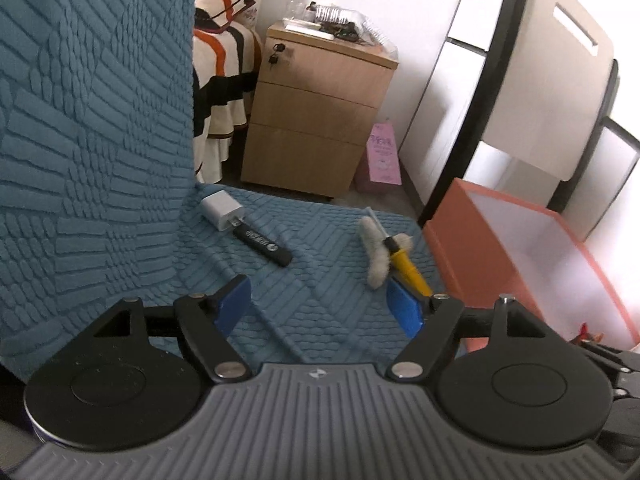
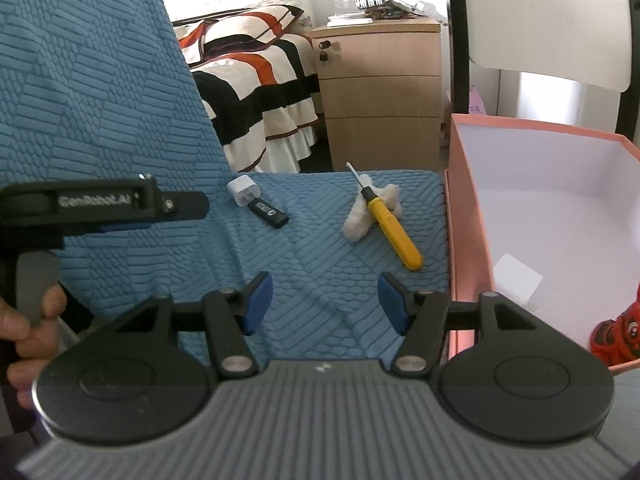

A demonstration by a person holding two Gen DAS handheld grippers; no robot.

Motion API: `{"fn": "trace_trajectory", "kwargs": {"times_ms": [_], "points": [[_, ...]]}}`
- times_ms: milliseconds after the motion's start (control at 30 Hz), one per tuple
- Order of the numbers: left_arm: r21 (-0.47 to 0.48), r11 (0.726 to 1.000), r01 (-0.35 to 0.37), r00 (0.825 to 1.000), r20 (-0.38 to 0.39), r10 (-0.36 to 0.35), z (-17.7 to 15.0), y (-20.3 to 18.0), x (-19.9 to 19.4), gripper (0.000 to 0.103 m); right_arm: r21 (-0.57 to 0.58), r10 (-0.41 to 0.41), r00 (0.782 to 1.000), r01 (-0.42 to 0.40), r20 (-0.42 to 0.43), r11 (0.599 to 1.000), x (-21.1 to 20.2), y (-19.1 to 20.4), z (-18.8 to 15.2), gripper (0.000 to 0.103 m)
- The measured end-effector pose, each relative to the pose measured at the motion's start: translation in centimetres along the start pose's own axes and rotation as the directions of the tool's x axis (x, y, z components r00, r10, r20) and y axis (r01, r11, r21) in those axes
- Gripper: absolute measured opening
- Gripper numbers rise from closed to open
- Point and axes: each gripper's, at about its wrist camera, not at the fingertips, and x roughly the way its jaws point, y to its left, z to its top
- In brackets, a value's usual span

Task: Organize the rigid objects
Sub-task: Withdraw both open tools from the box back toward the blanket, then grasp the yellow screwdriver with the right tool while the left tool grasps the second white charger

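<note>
A yellow screwdriver (image 2: 394, 226) is laid across a fluffy white thing (image 2: 362, 214), perhaps a brush, on the blue cover (image 2: 312, 256); a charger (image 2: 243, 191) and black stick (image 2: 269, 212) are left beside them. One red toy (image 2: 618, 334) is already boxed. The box (image 2: 460, 216) is set just right. Both the left gripper (image 1: 320, 308) and right gripper (image 2: 325, 302) are held open, empty.

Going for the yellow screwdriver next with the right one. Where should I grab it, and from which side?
Grip the yellow screwdriver mid-handle, from above, with the right hand-held gripper open and its fingers across the handle. The handle lies flat and diagonal on the blue cover; its shaft end rests over the fluffy white piece, so stay toward the free butt end.
</note>
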Motion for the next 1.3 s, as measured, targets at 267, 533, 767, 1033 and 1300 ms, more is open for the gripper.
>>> {"fn": "trace_trajectory", "kwargs": {"times_ms": [267, 533, 767, 1033, 1300], "points": [[-0.033, 0.999, -0.002, 0.999, -0.033, 0.001, 1.0, 2.8, 3.5, 0.079, 0.005, 0.007, 1.000, -0.007, -0.010, 1.000, 2.0, 0.2, 0.1, 0.061], [-0.076, 0.996, -0.035, 0.997, -0.073, 0.030, 3.1, 5.3, 8.5, 0.079, -0.090, -0.065, 0.998, 0.064, -0.001, 0.994, 4.7, 0.3, 1.1, 0.060], [-0.078, 0.992, -0.101, 0.993, -0.071, 0.096, 4.2, 6.0, 12.0, 0.079, -0.160, -0.144, 0.989, 0.141, -0.010, 0.977, 8.1, 1.1, 1.7, 0.055], [-0.094, 0.982, -0.165, 0.985, -0.075, 0.158, 5.3, 6.9, 16.0, 0.079, -0.232, -0.259, 0.965, 0.241, -0.048, 0.942, 12.5, 0.5, 2.1, 0.052], [-0.087, 0.977, -0.195, 0.979, -0.085, 0.188, 6.5, 7.1, 19.5, 0.079, -0.266, -0.329, 0.942, 0.302, -0.064, 0.915, 15.4, -0.4, 2.3, 0.052]]}}
